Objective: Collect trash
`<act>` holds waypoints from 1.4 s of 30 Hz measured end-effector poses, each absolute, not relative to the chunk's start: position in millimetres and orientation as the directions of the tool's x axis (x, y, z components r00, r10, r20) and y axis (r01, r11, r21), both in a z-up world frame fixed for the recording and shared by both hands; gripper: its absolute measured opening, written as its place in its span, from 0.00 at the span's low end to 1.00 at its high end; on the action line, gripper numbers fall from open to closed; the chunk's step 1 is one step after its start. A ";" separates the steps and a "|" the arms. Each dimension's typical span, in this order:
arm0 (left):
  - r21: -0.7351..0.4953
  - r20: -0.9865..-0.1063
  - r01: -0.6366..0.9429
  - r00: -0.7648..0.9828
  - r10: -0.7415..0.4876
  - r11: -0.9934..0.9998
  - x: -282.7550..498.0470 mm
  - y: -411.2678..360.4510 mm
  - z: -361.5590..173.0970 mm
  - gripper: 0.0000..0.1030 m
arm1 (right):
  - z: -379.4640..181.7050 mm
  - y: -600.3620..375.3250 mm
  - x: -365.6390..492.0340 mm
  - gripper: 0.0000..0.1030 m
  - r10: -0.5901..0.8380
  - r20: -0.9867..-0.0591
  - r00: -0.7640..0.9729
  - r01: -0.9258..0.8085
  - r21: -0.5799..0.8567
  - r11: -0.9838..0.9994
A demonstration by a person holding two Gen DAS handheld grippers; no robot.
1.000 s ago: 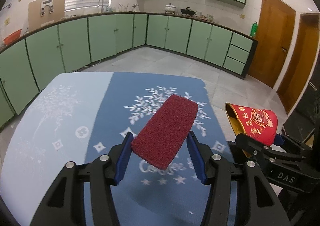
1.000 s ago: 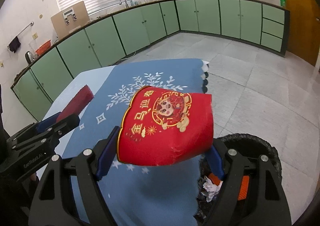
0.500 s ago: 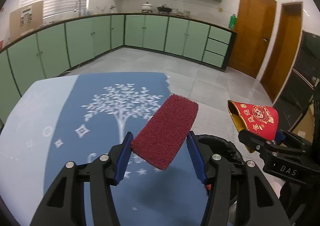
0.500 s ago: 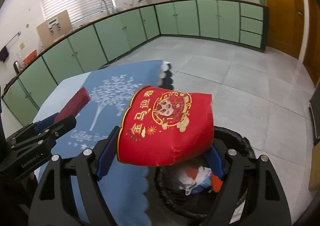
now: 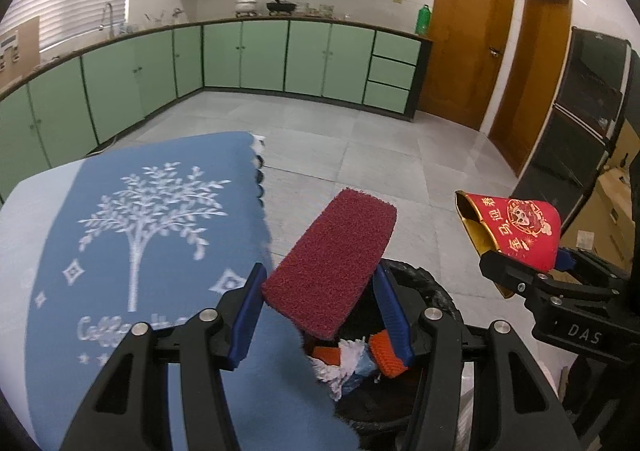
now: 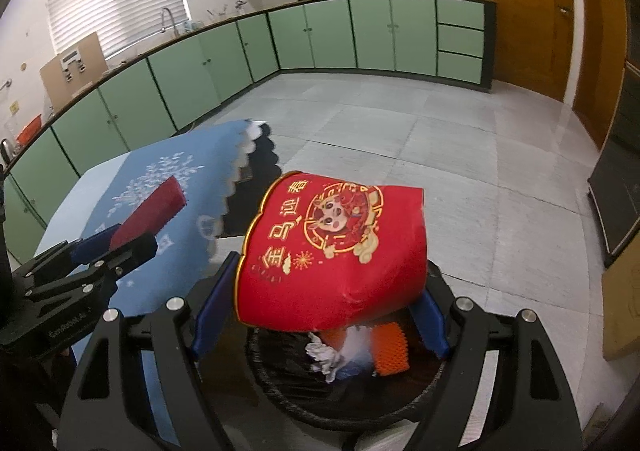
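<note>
My left gripper (image 5: 320, 311) is shut on a dark red scouring pad (image 5: 332, 263) and holds it over the near rim of a black-lined trash bin (image 5: 424, 283). My right gripper (image 6: 316, 311) is shut on a red paper box with gold print (image 6: 336, 251), held right above the same bin (image 6: 280, 383). The bin holds white crumpled paper (image 6: 324, 355) and an orange piece (image 6: 390, 347). The right gripper and box show at the right of the left wrist view (image 5: 520, 235); the left gripper and pad show at the left of the right wrist view (image 6: 148, 211).
A table with a blue tree-print cloth (image 5: 120, 235) stands left of the bin. Grey tiled floor (image 6: 440, 155) lies beyond. Green cabinets (image 5: 280, 55) line the far walls. Wooden doors (image 5: 472, 51) and a dark appliance (image 5: 580, 123) stand at the right.
Both grippers have moved right, off the table, with their items. They now hang over the trash bin, whose contents have come into view.
</note>
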State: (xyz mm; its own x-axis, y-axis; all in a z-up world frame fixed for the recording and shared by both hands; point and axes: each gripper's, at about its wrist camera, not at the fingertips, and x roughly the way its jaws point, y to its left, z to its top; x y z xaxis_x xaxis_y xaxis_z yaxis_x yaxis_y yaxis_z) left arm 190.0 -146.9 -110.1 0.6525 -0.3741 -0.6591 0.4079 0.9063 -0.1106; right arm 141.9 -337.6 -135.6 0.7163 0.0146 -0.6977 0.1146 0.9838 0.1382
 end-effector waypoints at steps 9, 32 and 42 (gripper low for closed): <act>-0.118 -0.684 0.457 0.607 -0.406 0.882 203.6 -186.7 -135.7 0.53 | -159.2 -367.3 142.8 0.74 -0.010 -0.720 0.694 0.169 0.148 0.974; -0.125 -0.690 0.453 0.600 -0.405 0.883 223.7 -187.0 -138.9 0.79 | -191.8 -400.6 155.7 0.89 -0.023 -0.764 0.644 0.225 0.160 0.961; -0.132 -0.643 0.422 0.652 -0.401 0.897 196.2 -152.3 -97.7 0.91 | -140.6 -379.7 131.6 0.95 0.034 -0.698 0.715 0.151 0.201 0.968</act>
State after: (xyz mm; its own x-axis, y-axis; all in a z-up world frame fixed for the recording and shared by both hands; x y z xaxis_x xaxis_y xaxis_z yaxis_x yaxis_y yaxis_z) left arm 196.2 -152.3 -97.7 0.6521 -0.4012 -0.6432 0.4215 0.8971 -0.1322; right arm 131.6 -379.7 -140.6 0.7151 0.0336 -0.6982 0.1511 0.9678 0.2013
